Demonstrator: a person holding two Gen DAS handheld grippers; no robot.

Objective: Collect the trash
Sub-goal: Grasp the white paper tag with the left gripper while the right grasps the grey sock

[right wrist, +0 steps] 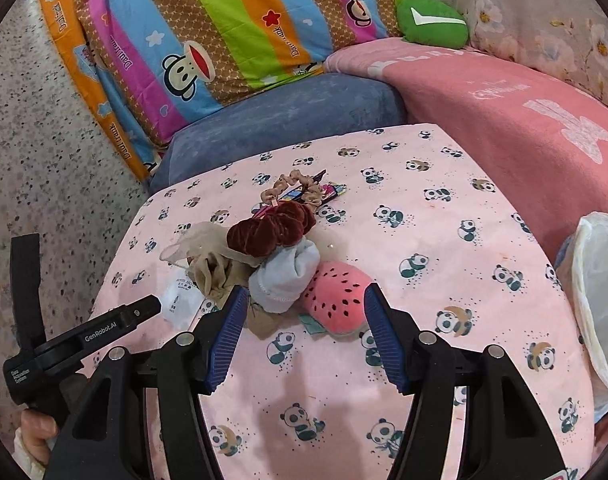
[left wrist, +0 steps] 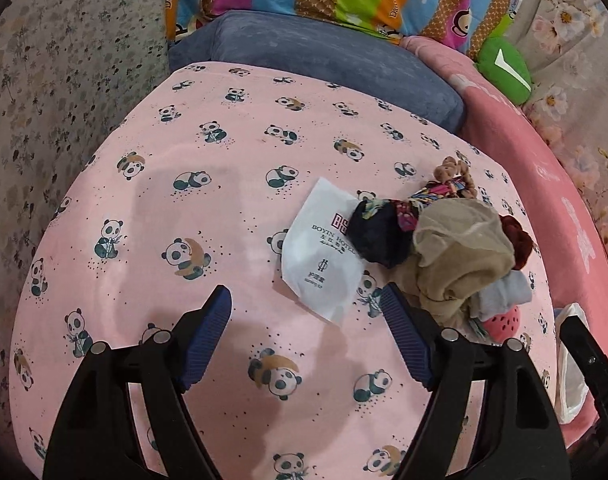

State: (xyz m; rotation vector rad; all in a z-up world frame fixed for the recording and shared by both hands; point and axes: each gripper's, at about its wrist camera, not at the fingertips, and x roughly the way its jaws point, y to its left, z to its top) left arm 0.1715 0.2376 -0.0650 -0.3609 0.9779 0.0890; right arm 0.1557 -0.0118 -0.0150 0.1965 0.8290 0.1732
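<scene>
White packet shows fully only from the left tool; both tools gape empty

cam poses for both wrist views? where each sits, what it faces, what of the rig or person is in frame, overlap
Left wrist: on the left gripper, above the panda-print sheet, facing the white hotel sachet; its open fingers show, plus the right gripper's body at right.
Right wrist: on the right gripper, facing the watermelon plush and grey sock; its open fingers, the left gripper's body and the person's hand show.
Shared: sheet, sachet, the clutter pile, dark red scrunchie, blue cushion, white bag.
</scene>
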